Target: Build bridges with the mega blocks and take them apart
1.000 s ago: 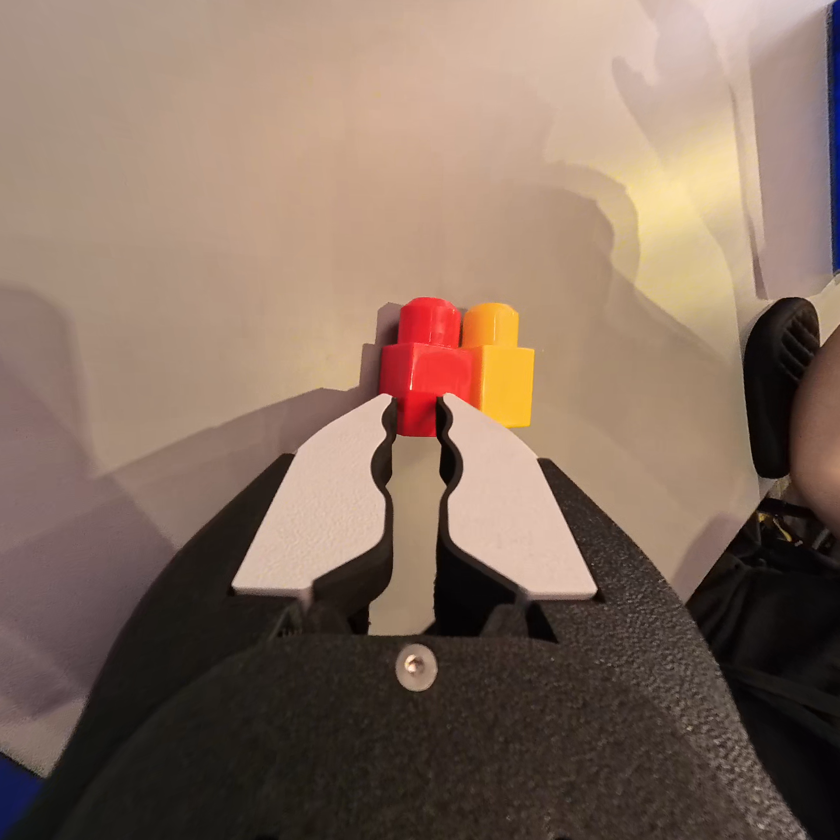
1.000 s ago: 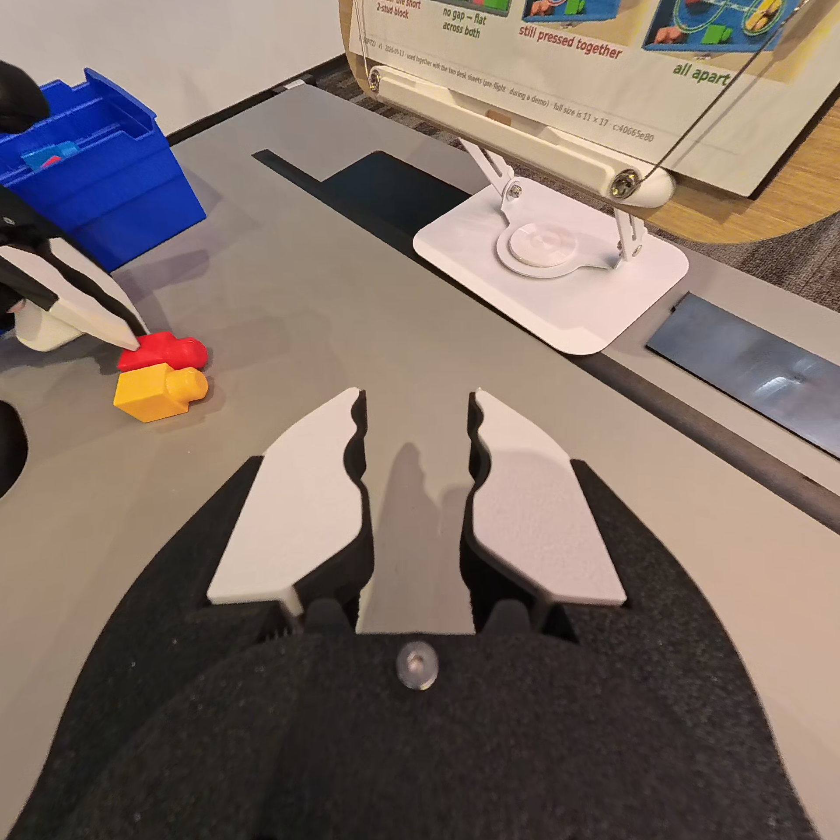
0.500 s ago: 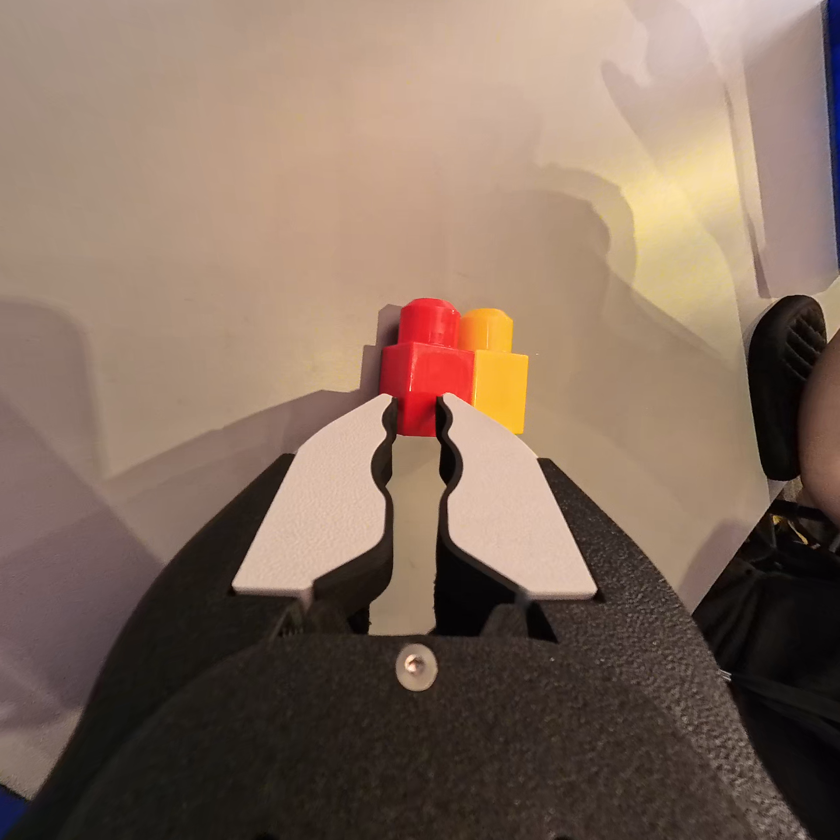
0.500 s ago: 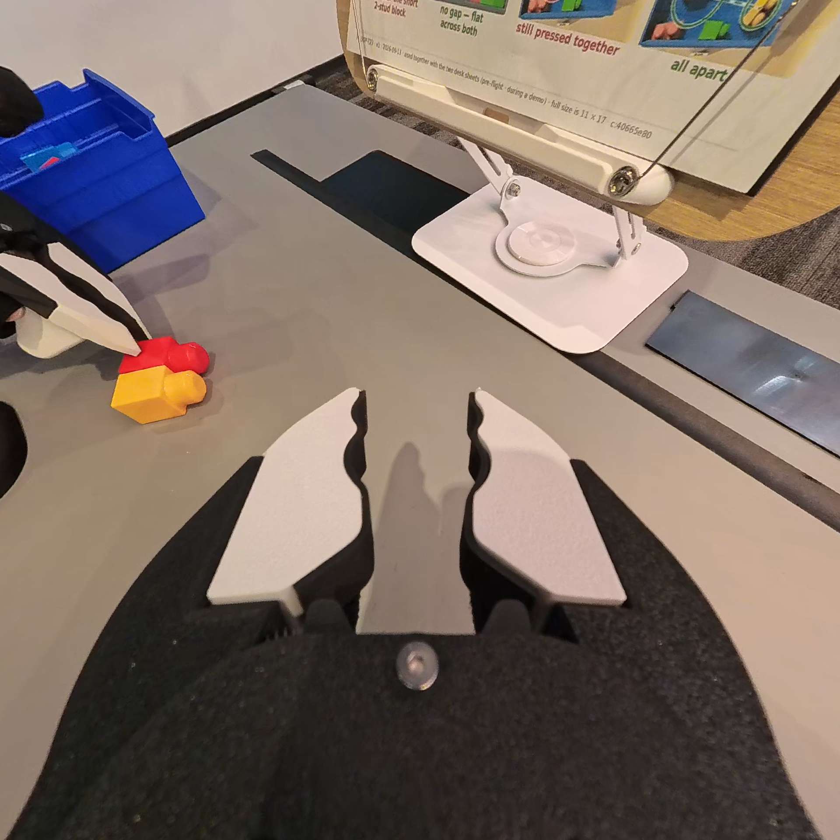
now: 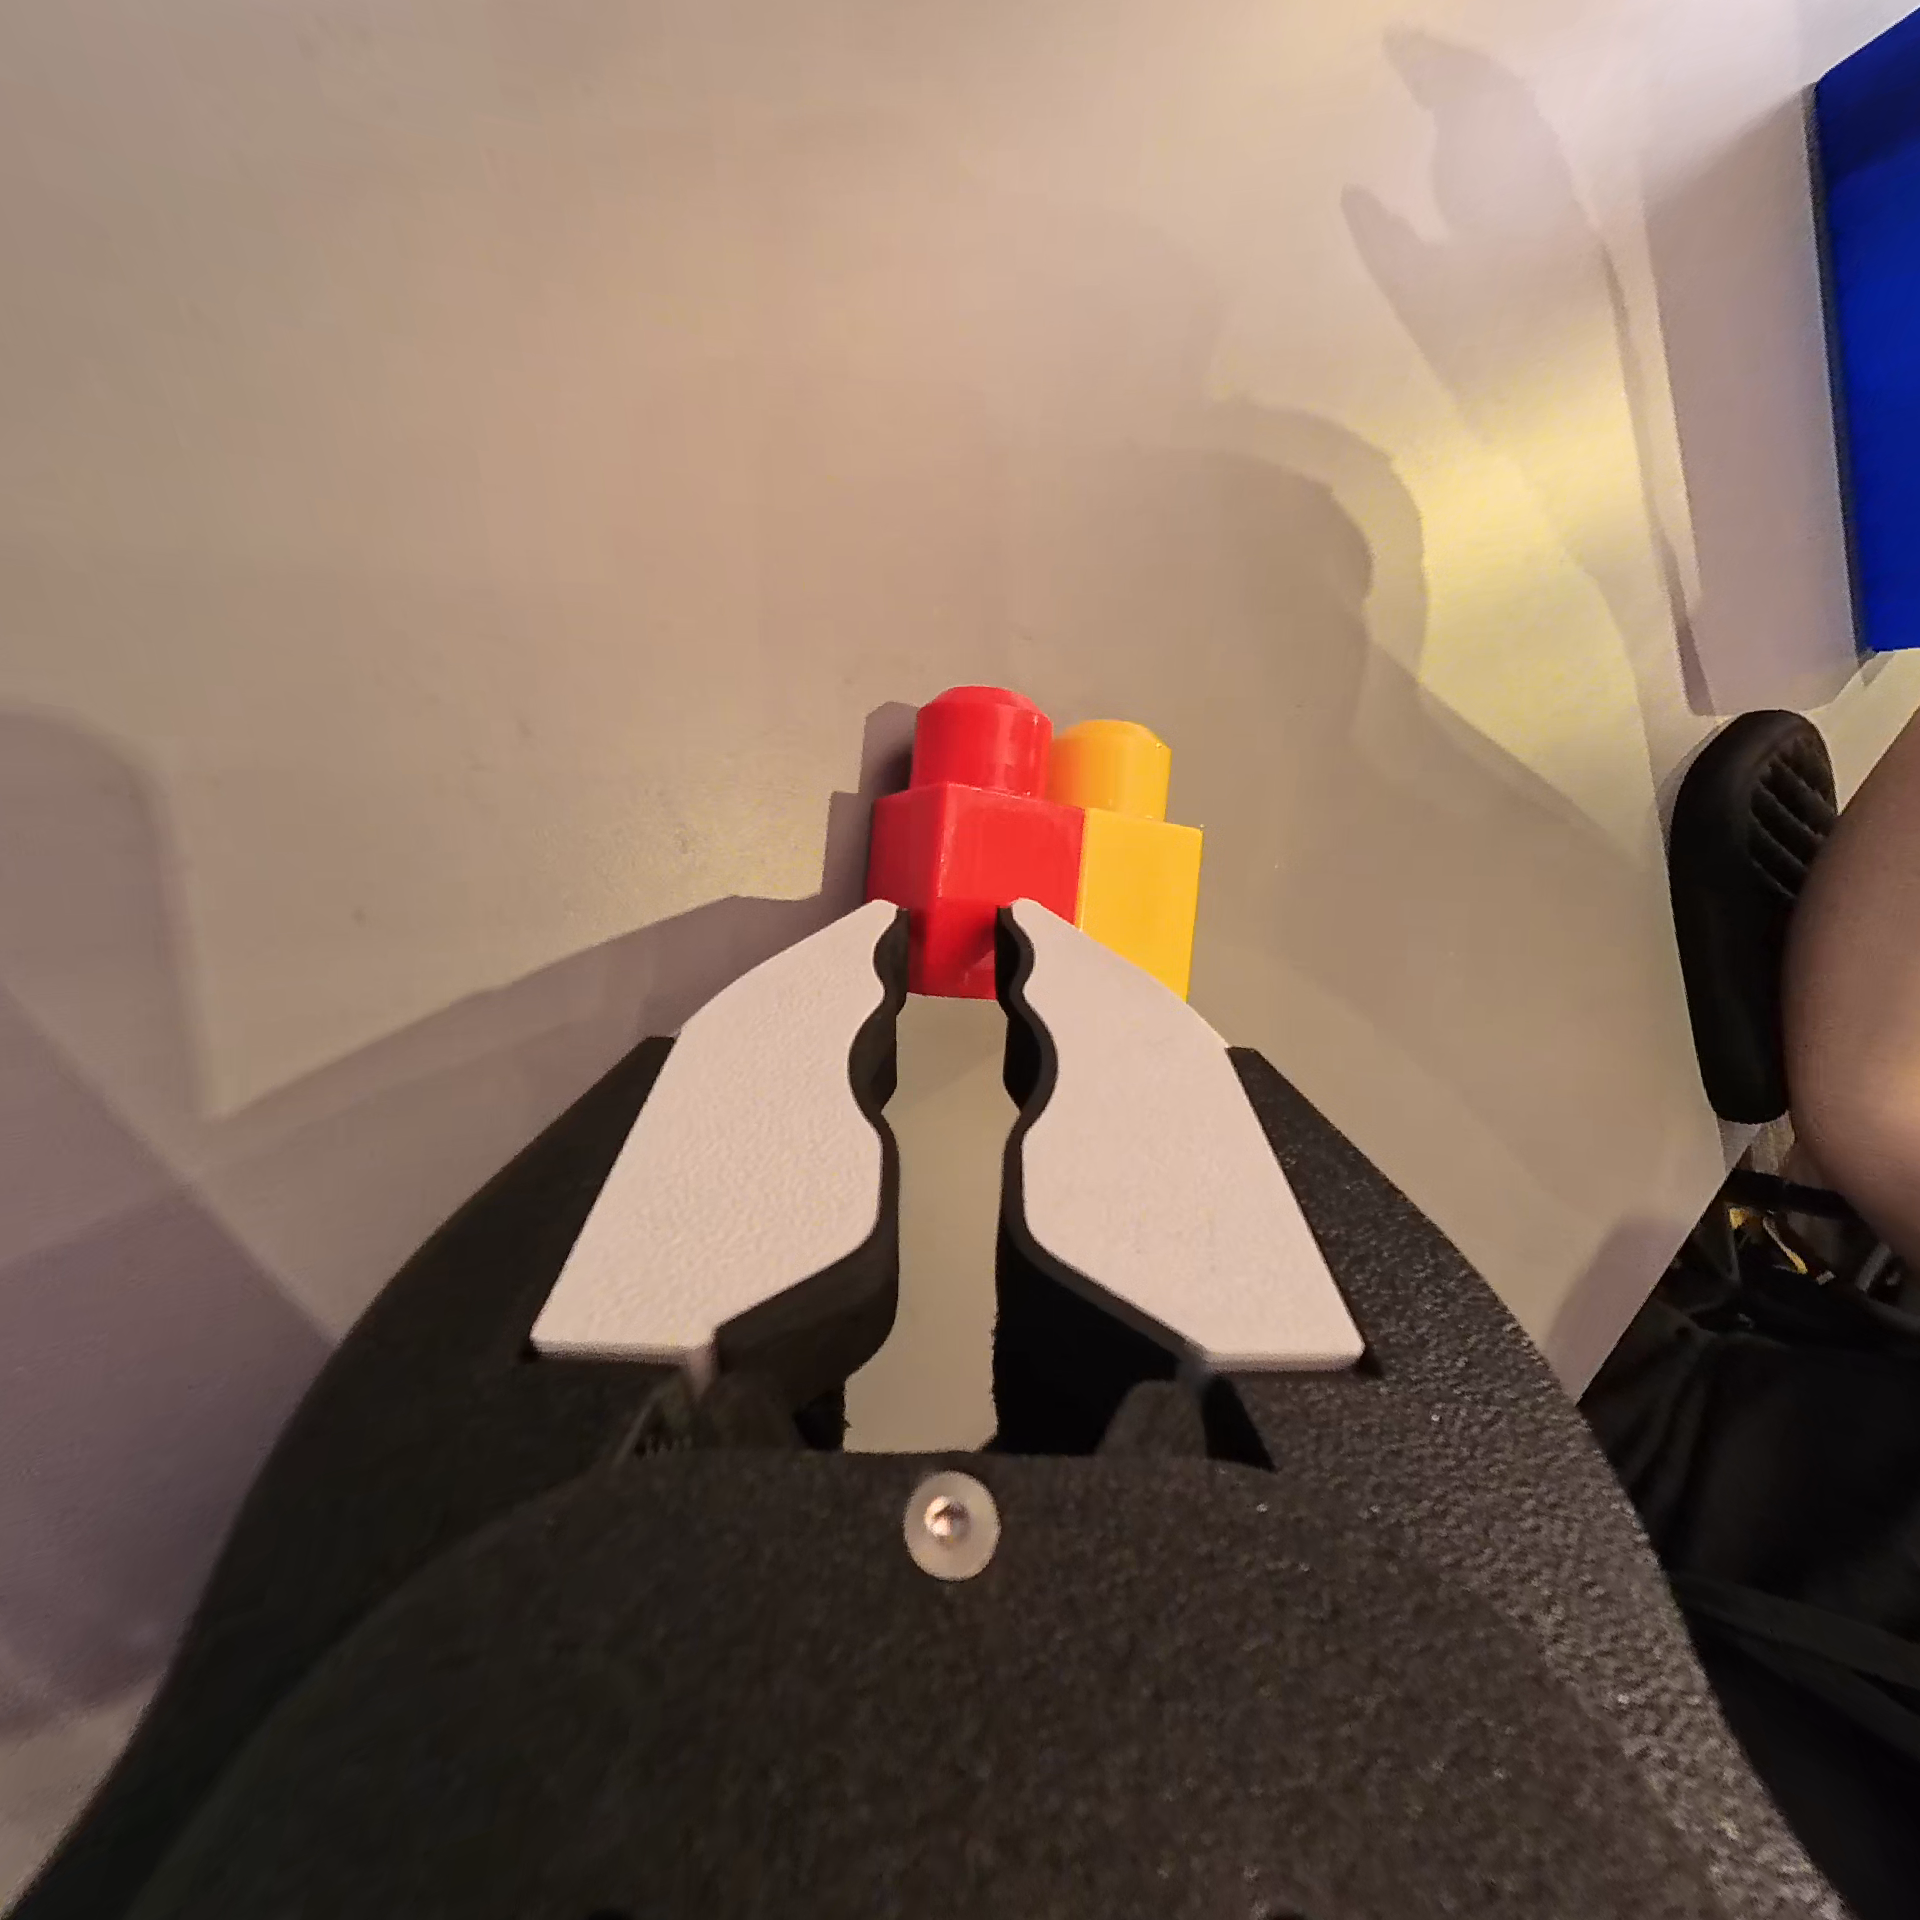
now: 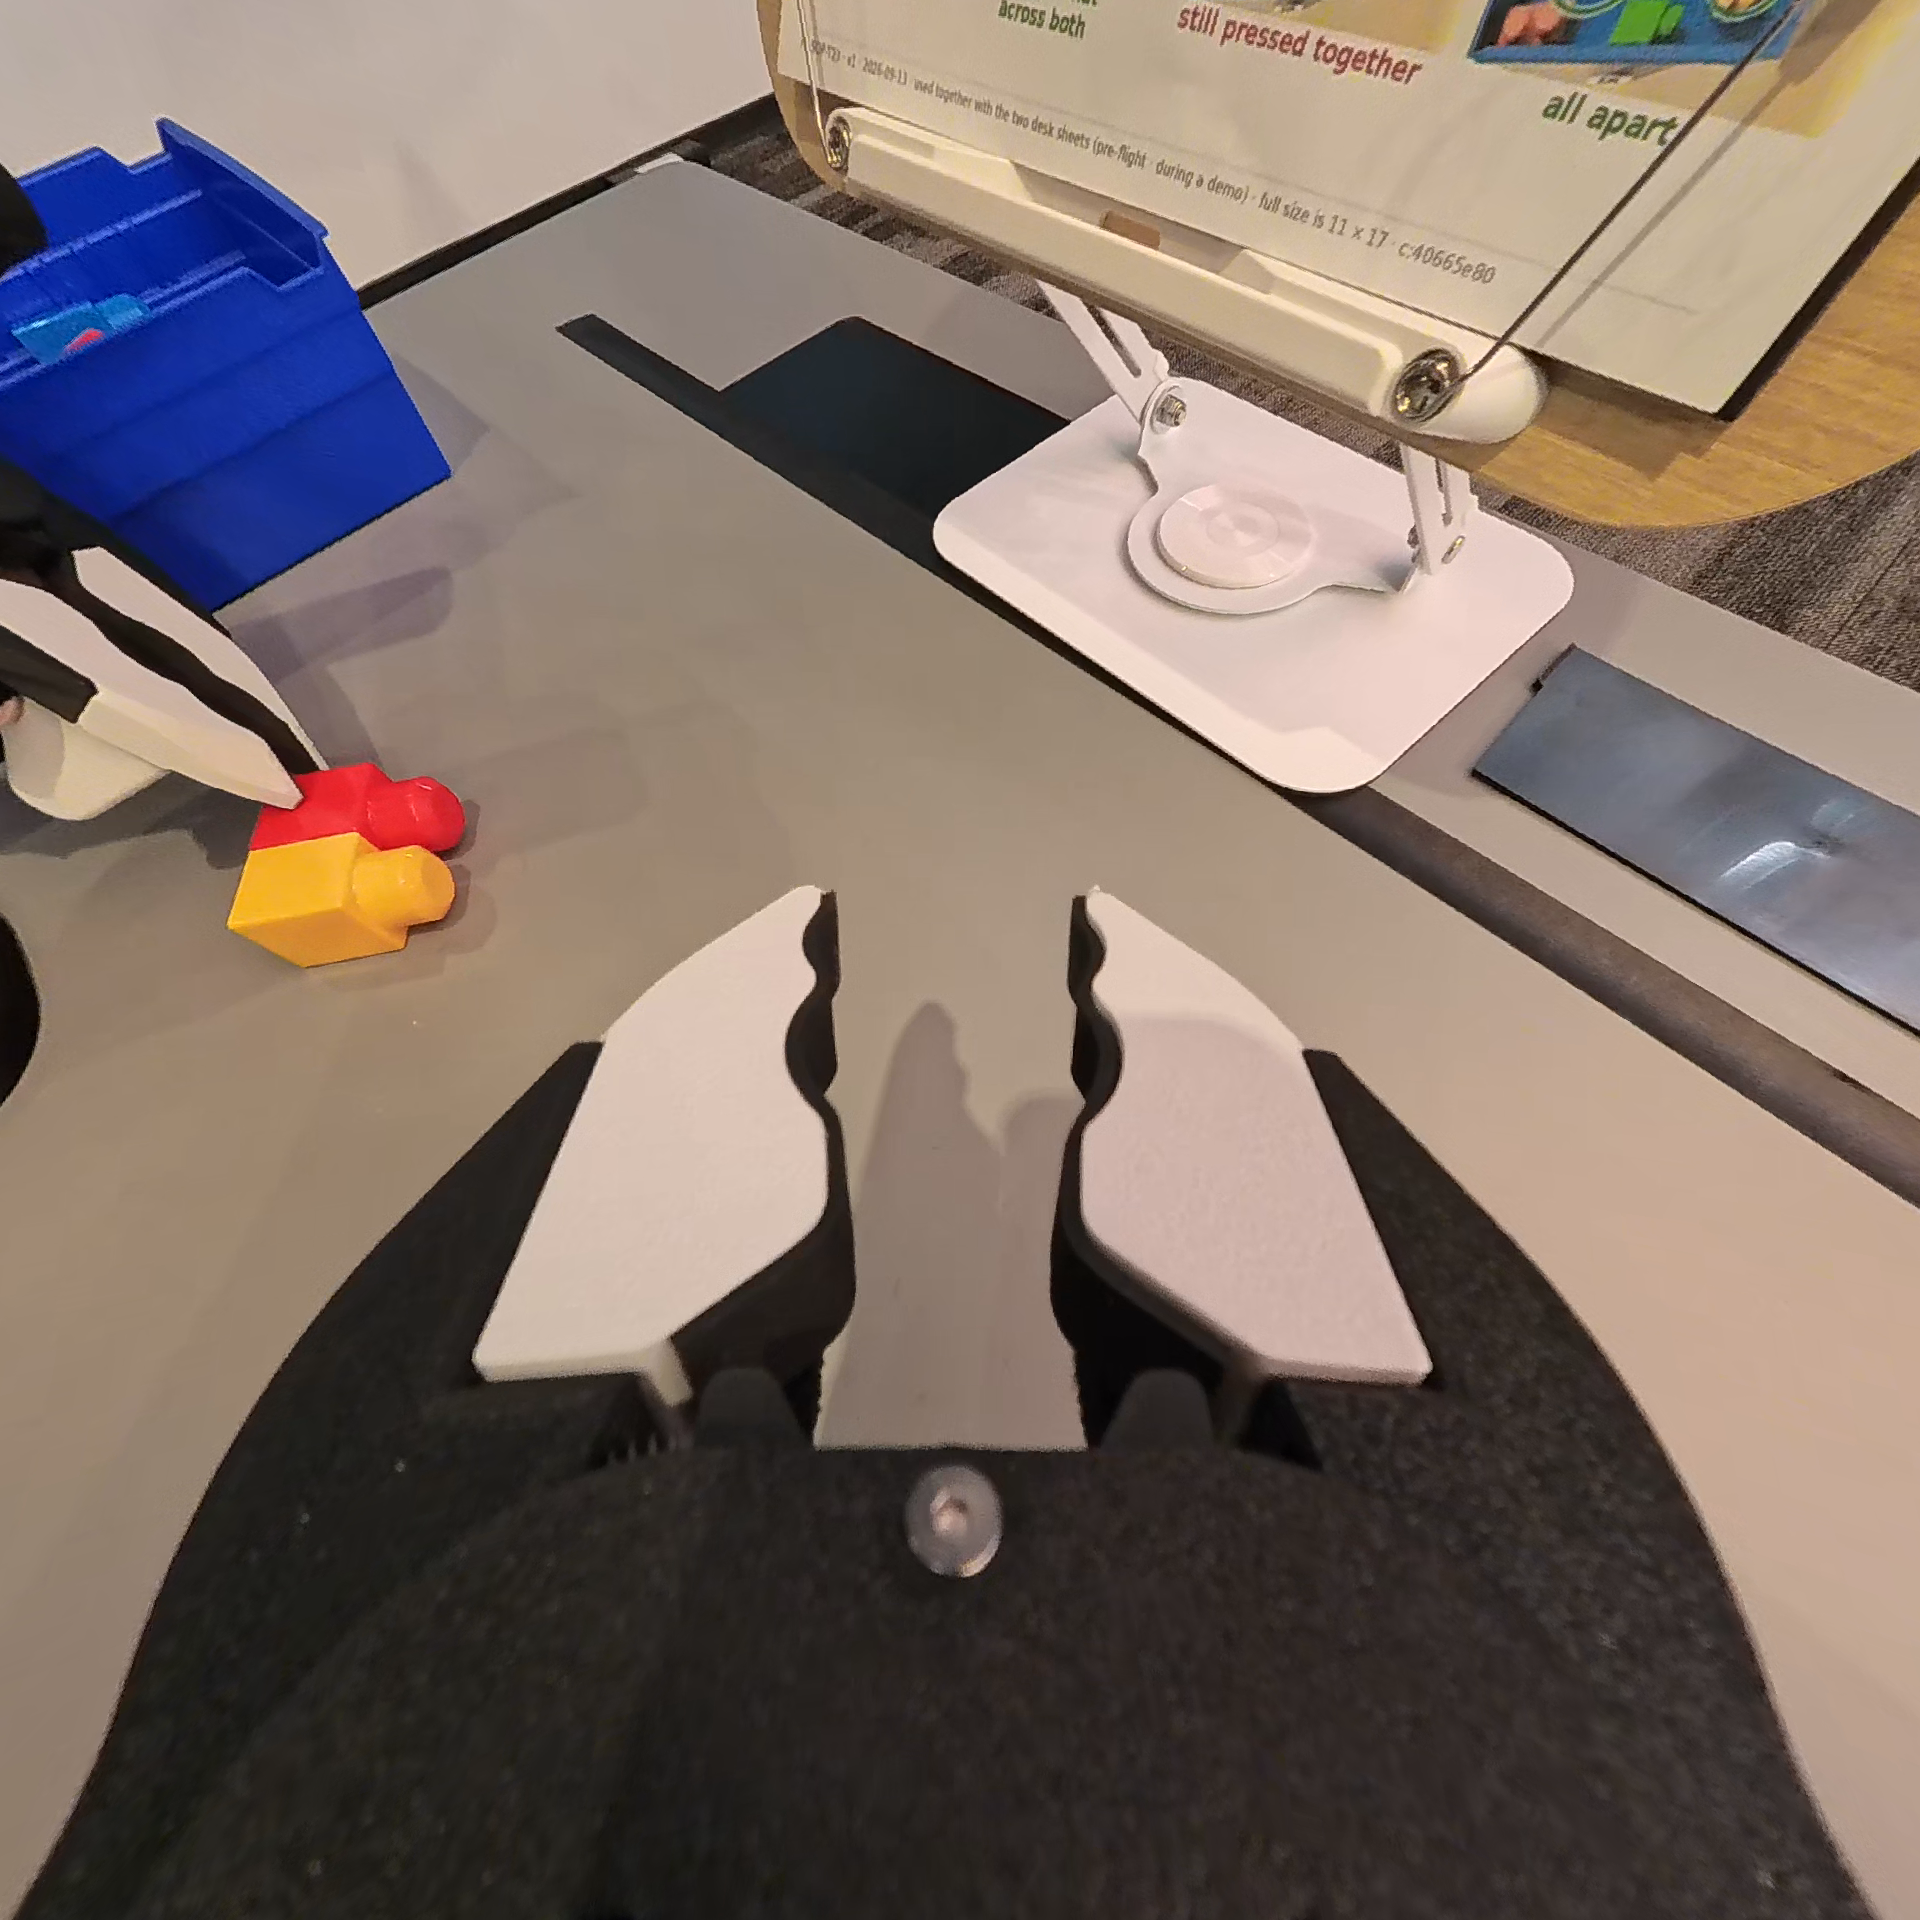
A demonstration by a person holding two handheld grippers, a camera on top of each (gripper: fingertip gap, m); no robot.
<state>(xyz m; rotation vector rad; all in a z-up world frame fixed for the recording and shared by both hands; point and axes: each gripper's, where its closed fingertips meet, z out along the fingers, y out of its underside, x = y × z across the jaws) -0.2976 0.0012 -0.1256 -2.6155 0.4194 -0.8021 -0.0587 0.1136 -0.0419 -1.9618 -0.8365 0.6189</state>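
Observation:
A red block (image 5: pixel 977 862) and a yellow block (image 5: pixel 1138 894) lie on their sides on the grey table (image 5: pixel 520 416), side by side and touching. My left gripper (image 5: pixel 948 914) is shut on the red block, with both pads pressed on its base end. In the right wrist view the red block (image 6: pixel 358 805) sits just behind the yellow block (image 6: pixel 332 904), and a left finger (image 6: pixel 187 727) reaches the red one. My right gripper (image 6: pixel 951 904) is open and empty over bare table, to the right of the blocks.
A blue bin (image 6: pixel 208 384) stands at the far left, also seen in the left wrist view (image 5: pixel 1870 364). A white stand base (image 6: pixel 1299 644) carries a printed sheet at the back. A dark metal plate (image 6: pixel 1714 821) lies at the right. A person's arm (image 5: pixel 1860 987) is near.
My left gripper, still shut on the red block, has brought it flush against the yellow block. The right gripper stays open and has barely moved.

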